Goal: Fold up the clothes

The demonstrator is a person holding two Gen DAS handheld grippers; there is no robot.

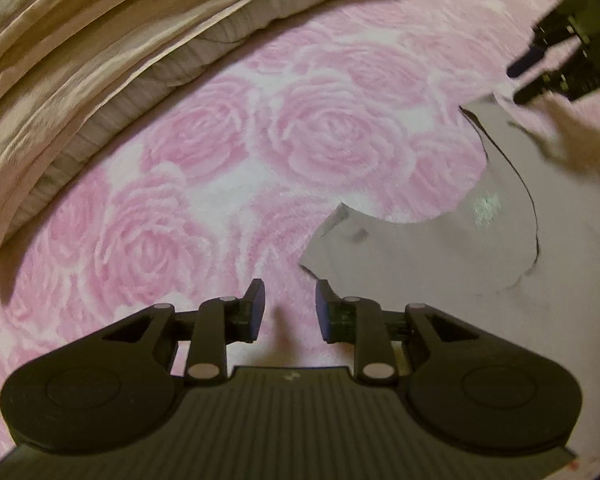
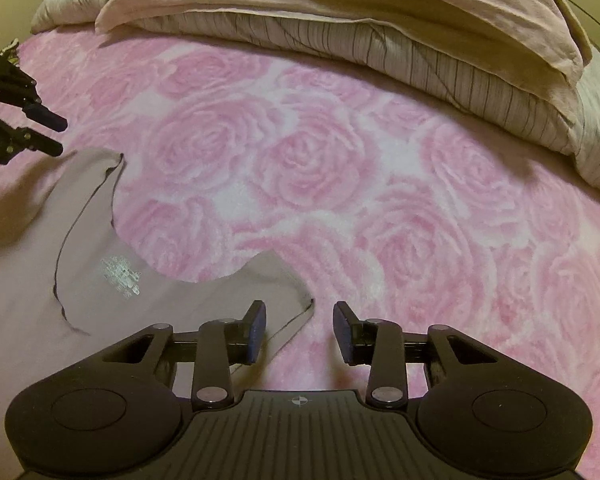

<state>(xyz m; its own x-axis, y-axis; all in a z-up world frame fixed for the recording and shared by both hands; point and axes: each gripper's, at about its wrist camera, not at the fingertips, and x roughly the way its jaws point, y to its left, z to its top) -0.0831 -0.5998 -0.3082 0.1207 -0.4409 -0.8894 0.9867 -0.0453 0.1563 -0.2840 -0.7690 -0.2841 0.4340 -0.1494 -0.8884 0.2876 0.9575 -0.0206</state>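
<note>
A pale grey sleeveless top (image 1: 440, 280) with dark trim lies flat on a pink rose-patterned blanket (image 1: 228, 152), neckline facing the bedding. My left gripper (image 1: 290, 310) is open, low over the blanket, its right finger just before one shoulder strap (image 1: 332, 224). My right gripper (image 2: 300, 330) is open too, and its left finger hovers over the other shoulder strap (image 2: 288, 292). Each gripper shows in the other's view: the right gripper (image 1: 516, 84) at the upper right, the left gripper (image 2: 60, 137) at the far left. A silvery label print (image 2: 120, 272) sits inside the neckline of the top (image 2: 28, 300).
Folded beige and striped bedding (image 2: 340, 28) is piled along the far side of the rose blanket (image 2: 380, 184). The same bedding (image 1: 80, 60) fills the upper left of the left wrist view. Open blanket stretches between the top and the pile.
</note>
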